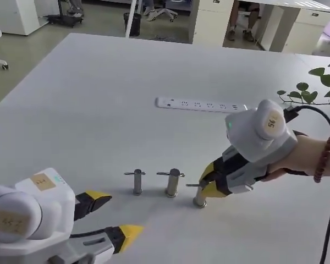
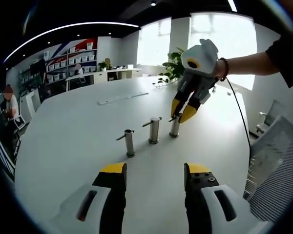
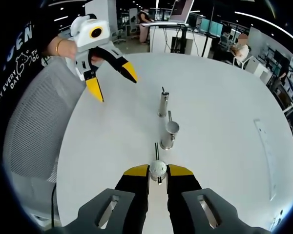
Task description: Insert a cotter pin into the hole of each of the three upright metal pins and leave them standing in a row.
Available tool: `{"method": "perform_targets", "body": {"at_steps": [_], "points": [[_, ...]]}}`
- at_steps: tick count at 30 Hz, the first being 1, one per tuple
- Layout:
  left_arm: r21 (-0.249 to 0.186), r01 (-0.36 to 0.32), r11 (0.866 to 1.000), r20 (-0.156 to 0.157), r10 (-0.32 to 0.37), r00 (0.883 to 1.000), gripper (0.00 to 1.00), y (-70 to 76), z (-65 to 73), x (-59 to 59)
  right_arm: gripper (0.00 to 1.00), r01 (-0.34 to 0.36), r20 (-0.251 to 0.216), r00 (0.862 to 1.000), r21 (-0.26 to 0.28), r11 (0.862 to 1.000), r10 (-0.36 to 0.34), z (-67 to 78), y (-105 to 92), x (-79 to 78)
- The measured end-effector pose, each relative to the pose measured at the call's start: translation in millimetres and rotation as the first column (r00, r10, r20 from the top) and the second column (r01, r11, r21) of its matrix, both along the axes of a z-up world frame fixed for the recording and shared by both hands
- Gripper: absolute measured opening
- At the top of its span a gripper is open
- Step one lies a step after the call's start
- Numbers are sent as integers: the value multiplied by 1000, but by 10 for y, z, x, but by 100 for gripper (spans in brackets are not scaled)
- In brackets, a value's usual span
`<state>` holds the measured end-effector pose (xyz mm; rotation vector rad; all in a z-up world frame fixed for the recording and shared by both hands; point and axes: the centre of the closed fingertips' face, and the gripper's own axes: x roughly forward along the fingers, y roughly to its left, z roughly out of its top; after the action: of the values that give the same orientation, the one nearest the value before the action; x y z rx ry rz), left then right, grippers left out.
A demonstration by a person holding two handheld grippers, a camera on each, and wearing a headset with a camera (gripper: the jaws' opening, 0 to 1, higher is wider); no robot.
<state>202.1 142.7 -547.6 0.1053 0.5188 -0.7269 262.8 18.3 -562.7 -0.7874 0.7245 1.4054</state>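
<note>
Silvery upright metal pins [image 1: 172, 183] all look cottered; yellow-jawed right gripper [image 1: 204, 186] clamps the end pin [image 1: 199, 199], left gripper [image 1: 121, 214] gapes empty.

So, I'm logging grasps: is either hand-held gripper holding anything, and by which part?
The right hand-held gripper clamps the nearest metal pin by its head; the left hand-held gripper is open, holding nothing.

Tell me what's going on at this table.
A person works with a claw in each hand. The right claw grips the third pin of a row on the white table, a cotter pin through its top. The middle pin and left pin stand pinned too. The left claw hangs open, apart.
</note>
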Motion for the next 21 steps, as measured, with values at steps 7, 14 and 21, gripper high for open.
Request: {"method": "perform_targets", "body": {"at_steps": [7, 14, 21], "points": [[1, -4, 1000, -7, 4, 1000, 46, 13, -17, -5, 8, 23, 8, 1000, -8, 1000, -23, -15, -83, 125], [5, -6, 1000, -11, 6, 1000, 46, 23, -31, -5, 8, 23, 7, 1000, -6, 1000, -23, -1, -92, 145], [6, -8, 1000, -12, 8, 1000, 46, 33, -37, 2, 8, 9, -6, 1000, -5, 1000, -9, -3, -118, 157]]}}
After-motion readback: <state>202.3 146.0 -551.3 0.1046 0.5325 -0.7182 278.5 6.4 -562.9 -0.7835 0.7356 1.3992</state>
